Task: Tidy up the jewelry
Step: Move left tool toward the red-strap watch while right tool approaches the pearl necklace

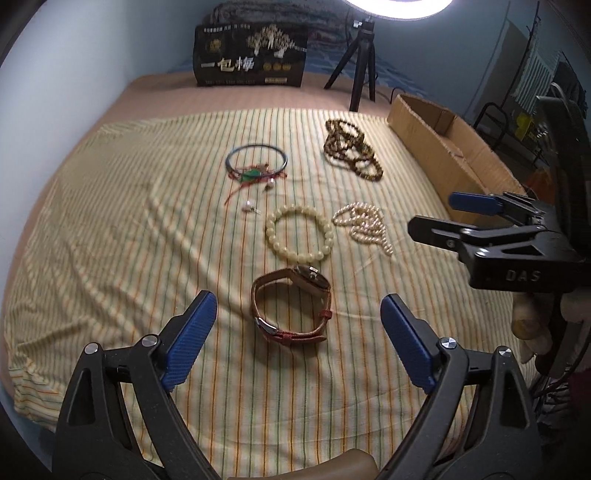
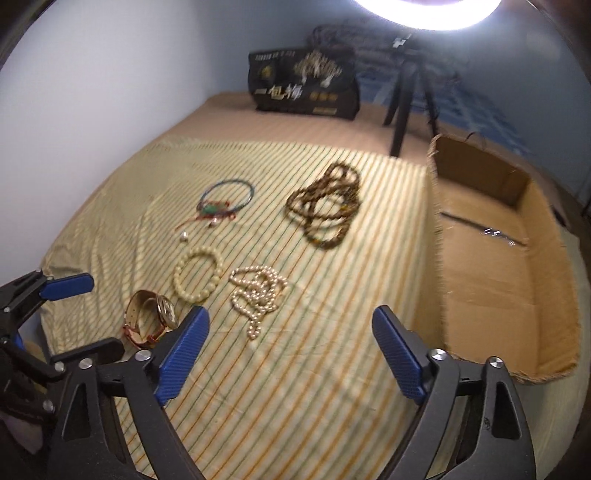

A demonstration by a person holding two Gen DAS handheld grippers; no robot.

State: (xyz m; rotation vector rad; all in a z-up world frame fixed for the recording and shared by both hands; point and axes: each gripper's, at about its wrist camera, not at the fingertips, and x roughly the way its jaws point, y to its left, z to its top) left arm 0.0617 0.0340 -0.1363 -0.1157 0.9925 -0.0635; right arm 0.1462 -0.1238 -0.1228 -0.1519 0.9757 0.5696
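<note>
On the striped cloth (image 1: 110,229) lie 7 pieces of jewelry. Nearest is 1 wristwatch (image 1: 291,306) with a reddish-brown leather strap, buckled into a loop and resting on its edge; the loop's long axis runs left to right, and the dial sits at its far side, tilted up. Just beyond it lies 1 cream bead bracelet (image 1: 299,233), flat, a closed ring. To its right, close but apart, 1 pearl strand (image 1: 364,227) is heaped, with a loose tail trailing toward the near right. Farther off, 1 thin blue-grey bangle (image 1: 256,160) lies flat with 1 red-corded green pendant (image 1: 253,173) across its near rim, the red cord running toward the near left. 2 small pearl earrings (image 1: 249,208) lie beside that cord. At the far right, 1 pile of dark brown beads (image 1: 351,149) stretches from far left to near right.

Along the right edge of the cloth lies 1 shallow cardboard box (image 2: 487,266), open on top, its long axis running near to far. At the far end are 1 black printed bag (image 1: 251,55) and 1 small black tripod (image 1: 356,62) under a bright ring light (image 1: 399,3).

The left tool (image 1: 297,325) hovers above the watch, spread wide, its blue pads to either side and touching nothing. The right tool (image 2: 290,350) is also spread wide, empty, over bare cloth near the tail of the pearl strand.
</note>
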